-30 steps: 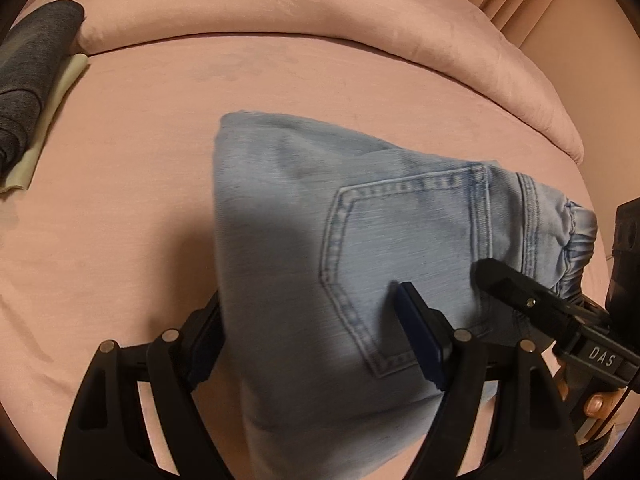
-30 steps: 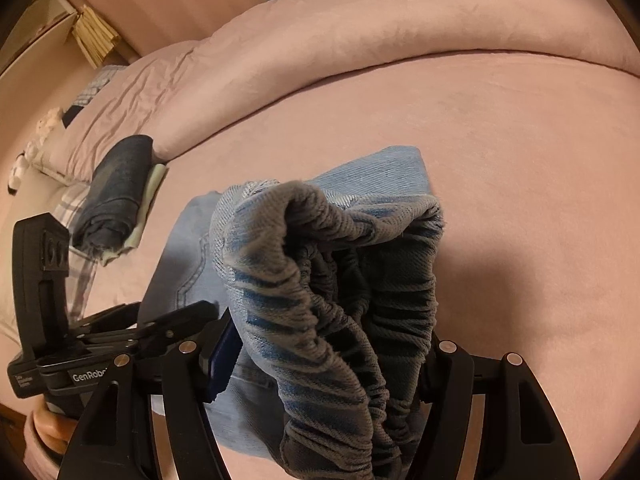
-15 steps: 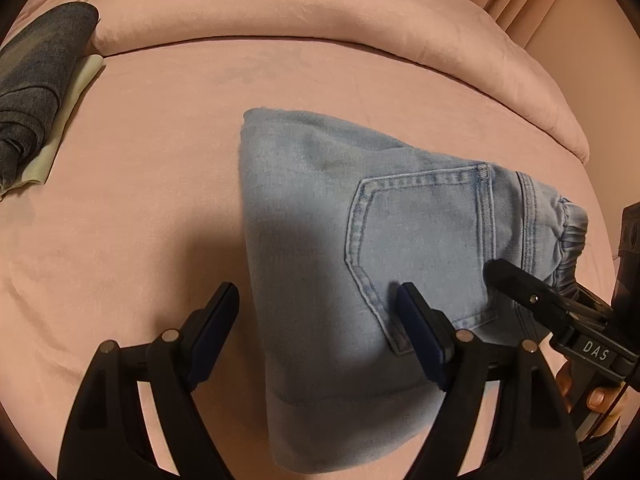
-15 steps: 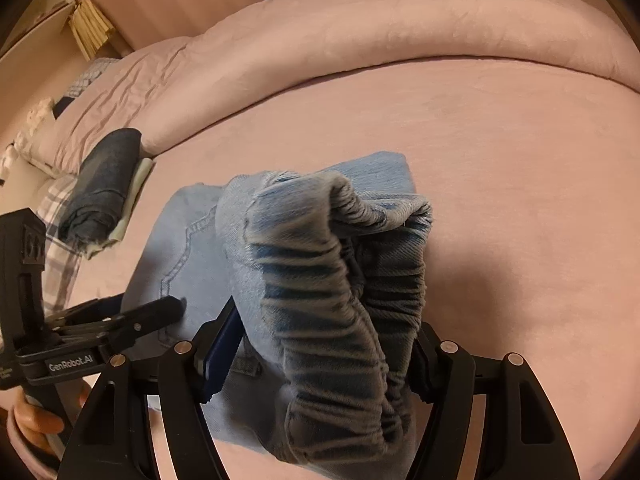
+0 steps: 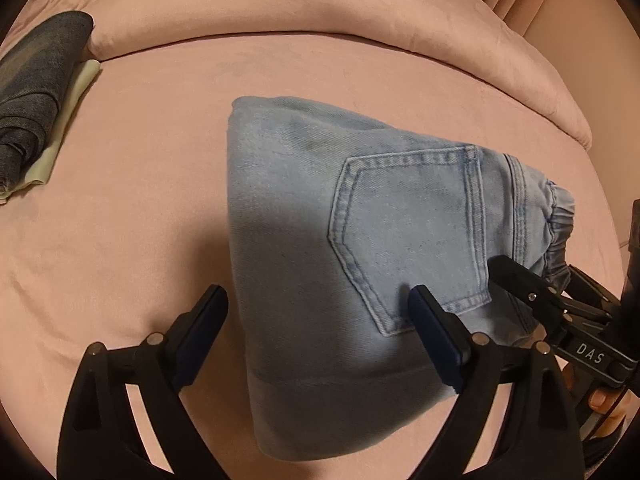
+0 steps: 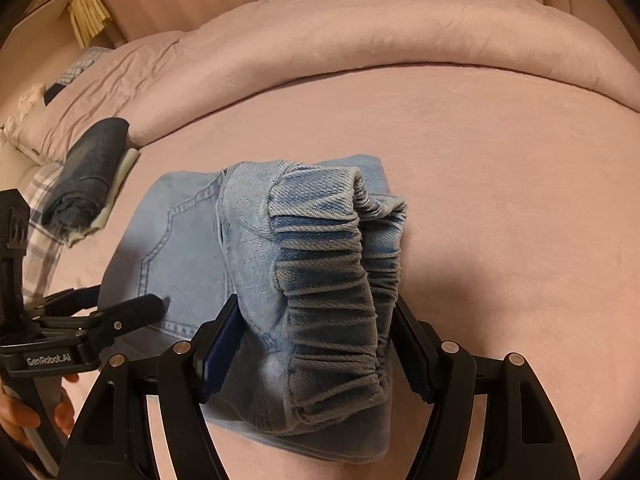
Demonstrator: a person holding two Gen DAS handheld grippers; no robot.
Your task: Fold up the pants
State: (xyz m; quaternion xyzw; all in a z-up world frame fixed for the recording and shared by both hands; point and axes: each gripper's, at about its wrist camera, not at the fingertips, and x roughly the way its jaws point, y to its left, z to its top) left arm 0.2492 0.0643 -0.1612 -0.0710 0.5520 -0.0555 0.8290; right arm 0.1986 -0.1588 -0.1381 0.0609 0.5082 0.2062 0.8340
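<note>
Light blue jeans (image 5: 360,248) lie folded into a compact stack on the pink bed, back pocket up. My left gripper (image 5: 320,320) is open, its fingers straddling the near left part of the stack without pinching it. My right gripper (image 6: 316,332) is around the bunched elastic waistband (image 6: 336,288) at the stack's end, jaws wide with the cloth filling the gap between the pads. The right gripper also shows in the left wrist view (image 5: 532,292), and the left one in the right wrist view (image 6: 120,312).
A folded dark denim garment (image 5: 36,92) on a pale cloth lies at the left by the rolled pink duvet (image 5: 320,8). A plaid pillow (image 6: 40,216) sits further left. Pink sheet (image 6: 500,200) spreads to the right.
My left gripper has let go of the jeans and drawn back; the stack now lies flat on the bed. The right gripper lowered the waistband end down onto the stack.
</note>
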